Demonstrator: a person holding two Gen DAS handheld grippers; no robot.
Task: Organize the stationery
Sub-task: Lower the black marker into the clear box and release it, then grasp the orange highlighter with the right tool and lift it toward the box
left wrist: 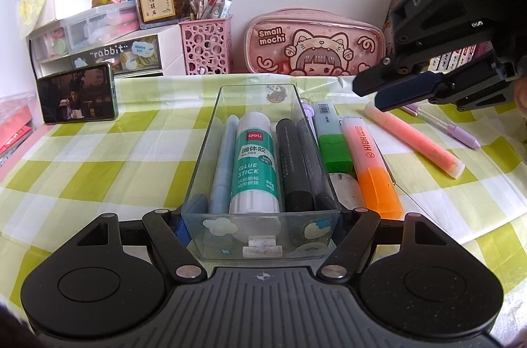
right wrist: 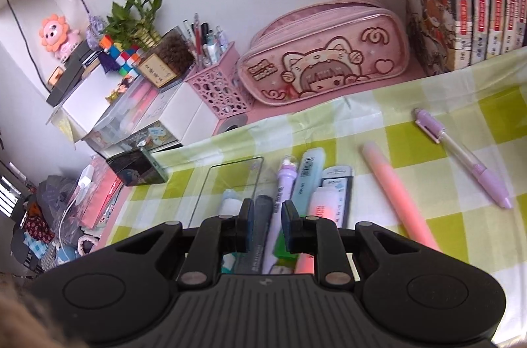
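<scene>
Clear plastic tray (left wrist: 263, 236), left wrist view: held at its near end between the two fingers of the left gripper (left wrist: 262, 226), pads pressed against its side walls. It sits on the green checked cloth (left wrist: 98, 170). Contents lie lengthwise: a glue stick (left wrist: 253, 163), a pale blue pen (left wrist: 224, 163) and two dark markers (left wrist: 296, 163). Outside its right wall lie a green highlighter (left wrist: 332, 144) and an orange highlighter (left wrist: 372, 163) just beside it, then a pink highlighter (left wrist: 418, 140) and a lilac pen (left wrist: 454, 130) farther right. The right gripper (left wrist: 388, 94) hangs above these, fingers nearly together and empty.

Right wrist view: the right gripper (right wrist: 266, 223) shows a narrow gap between its fingers, nothing pinched in it. Below lie the tray (right wrist: 230, 173), a lilac novelty pen (right wrist: 283, 193) and the green highlighter (right wrist: 309, 173). The pink highlighter (right wrist: 395, 193) and lilac pen (right wrist: 461, 157) lie apart to the right.

Handling: these items look light, stiff and smooth-barrelled, likely to roll or slip. Take each across the middle of the barrel. The thin-walled tray probably flexes under a hard squeeze.
</scene>
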